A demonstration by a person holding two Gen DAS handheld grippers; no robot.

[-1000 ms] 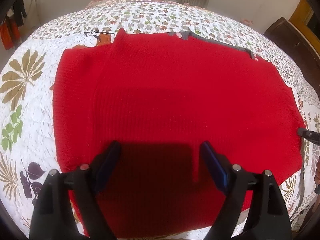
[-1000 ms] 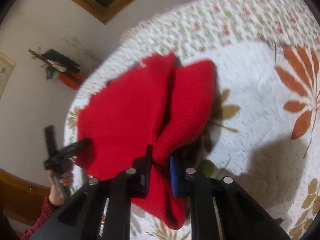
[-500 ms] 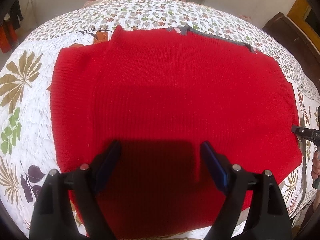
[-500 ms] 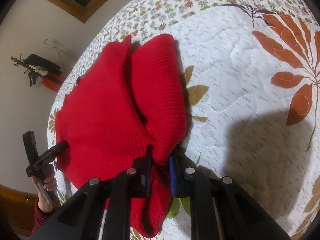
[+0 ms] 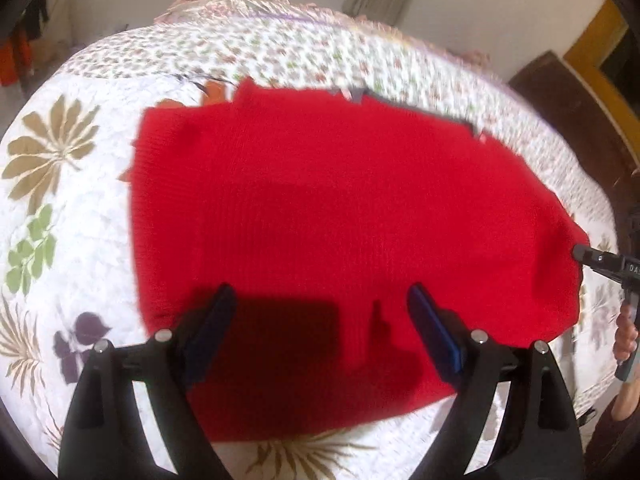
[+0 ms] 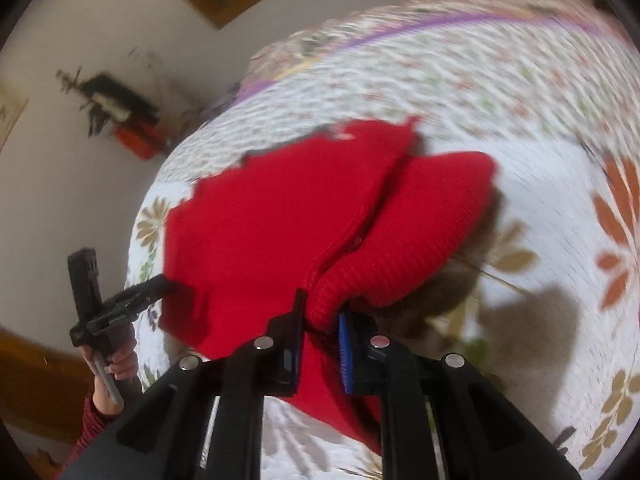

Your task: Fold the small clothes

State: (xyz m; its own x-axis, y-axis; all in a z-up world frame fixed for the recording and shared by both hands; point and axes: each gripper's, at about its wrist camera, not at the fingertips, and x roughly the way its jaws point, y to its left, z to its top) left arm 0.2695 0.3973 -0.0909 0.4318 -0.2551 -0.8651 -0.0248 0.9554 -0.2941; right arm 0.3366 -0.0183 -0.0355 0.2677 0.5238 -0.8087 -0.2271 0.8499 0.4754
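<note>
Right wrist view: right gripper (image 6: 320,320) clamped on a raised fold of the red sweater (image 5: 340,220), which lies spread on the quilted bed (image 5: 60,240); left gripper (image 5: 320,320) hovers above it, fingers apart

Left wrist view close above red sweater (image 5: 340,216), right wrist view from its side (both blurred), sharing bedspread (image 5: 72,208)
</note>
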